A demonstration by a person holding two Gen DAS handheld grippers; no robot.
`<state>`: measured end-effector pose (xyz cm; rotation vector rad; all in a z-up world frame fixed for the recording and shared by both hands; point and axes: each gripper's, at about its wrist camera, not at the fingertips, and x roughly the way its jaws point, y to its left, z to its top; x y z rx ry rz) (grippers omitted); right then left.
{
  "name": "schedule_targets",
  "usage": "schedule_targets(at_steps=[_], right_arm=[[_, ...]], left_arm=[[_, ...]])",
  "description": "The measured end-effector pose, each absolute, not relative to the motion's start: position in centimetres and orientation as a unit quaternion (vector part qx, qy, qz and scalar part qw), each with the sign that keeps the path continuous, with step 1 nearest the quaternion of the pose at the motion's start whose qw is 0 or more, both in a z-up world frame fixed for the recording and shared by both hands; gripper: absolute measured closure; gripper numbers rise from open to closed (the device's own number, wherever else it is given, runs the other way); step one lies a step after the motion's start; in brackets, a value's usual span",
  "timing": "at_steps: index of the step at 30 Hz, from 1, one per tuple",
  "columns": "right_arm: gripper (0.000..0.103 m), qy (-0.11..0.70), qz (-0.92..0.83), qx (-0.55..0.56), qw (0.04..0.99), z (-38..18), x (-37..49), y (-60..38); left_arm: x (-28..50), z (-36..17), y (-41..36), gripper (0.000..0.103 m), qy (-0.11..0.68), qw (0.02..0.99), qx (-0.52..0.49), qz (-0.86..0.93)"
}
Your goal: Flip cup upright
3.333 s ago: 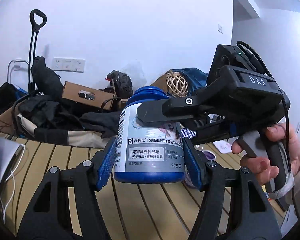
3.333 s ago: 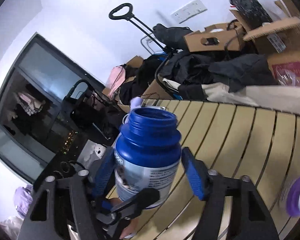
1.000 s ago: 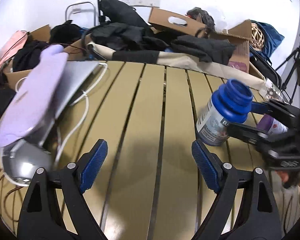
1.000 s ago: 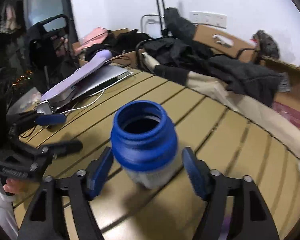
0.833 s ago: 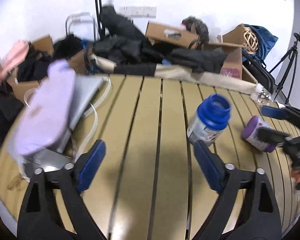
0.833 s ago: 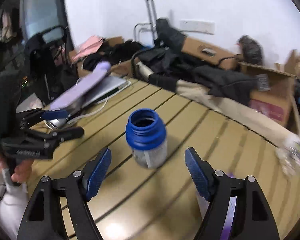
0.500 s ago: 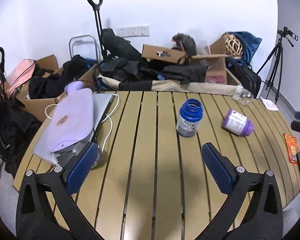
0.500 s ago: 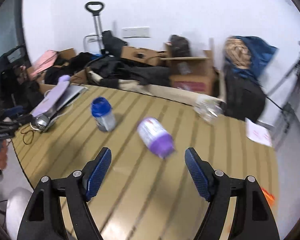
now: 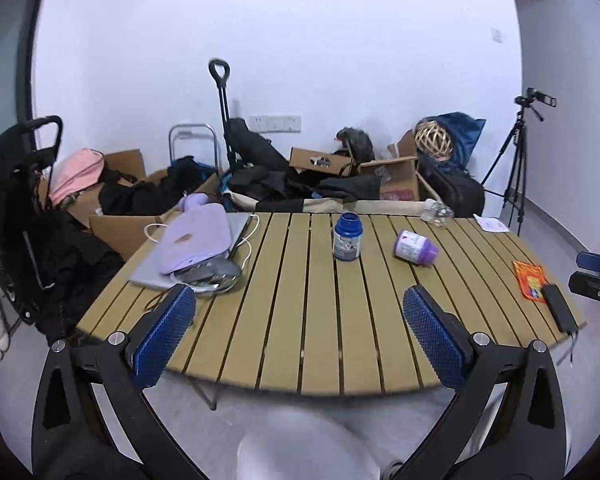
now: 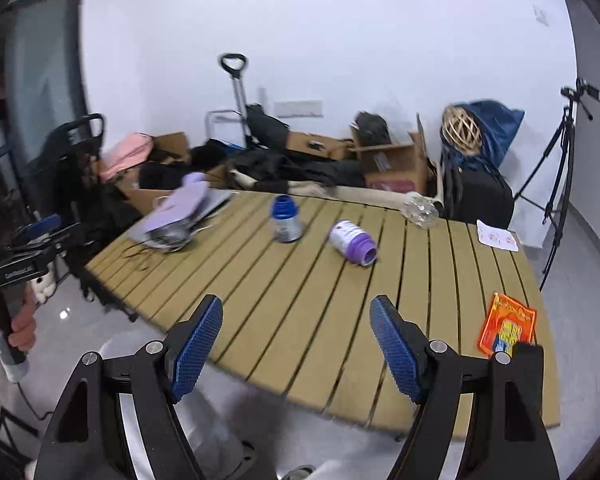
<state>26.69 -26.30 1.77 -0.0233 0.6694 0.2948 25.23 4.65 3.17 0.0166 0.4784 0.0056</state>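
A blue-necked open jar with a white label stands upright near the far middle of the slatted wooden table; it also shows in the right wrist view. A purple jar lies on its side to its right, seen in the right wrist view too. My left gripper is open and empty, held back past the table's near edge. My right gripper is open and empty, also back from the table.
A lilac pouch on a laptop with a white cable lies at the table's left. An orange packet and a black bar lie at the right edge. A clear bottle lies at the far edge. Boxes, bags and a tripod stand behind.
Both grippers let go of the blue jar, which now stands upright on the table, and pulled far back from it, past the table's near edge.
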Motion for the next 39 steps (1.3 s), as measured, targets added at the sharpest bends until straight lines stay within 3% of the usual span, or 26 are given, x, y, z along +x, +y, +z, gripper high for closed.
schedule_targets(at_steps=[11, 15, 21, 39], right_arm=[[0.022, 0.252, 0.101, -0.043, 0.962, 1.6, 9.6, -24.0], [0.022, 0.222, 0.085, 0.012, 0.971, 0.6, 5.2, -24.1], [0.022, 0.203, 0.088, 0.032, 0.975, -0.2, 2.0, -23.4], [0.022, 0.176, 0.107, 0.018, 0.978, 0.6, 0.8, -22.1]], left_arm=[[7.9, 0.6, 3.8, 0.0, 0.15, 0.987, 0.023, 0.042], [3.4, -1.2, 3.3, 0.0, 0.126, 0.991, 0.005, 0.046], [0.8, -0.1, 2.7, 0.0, 0.08, 0.996, 0.007, 0.027], [-0.8, 0.1, 2.0, 0.0, 0.073, 0.997, 0.014, 0.006]])
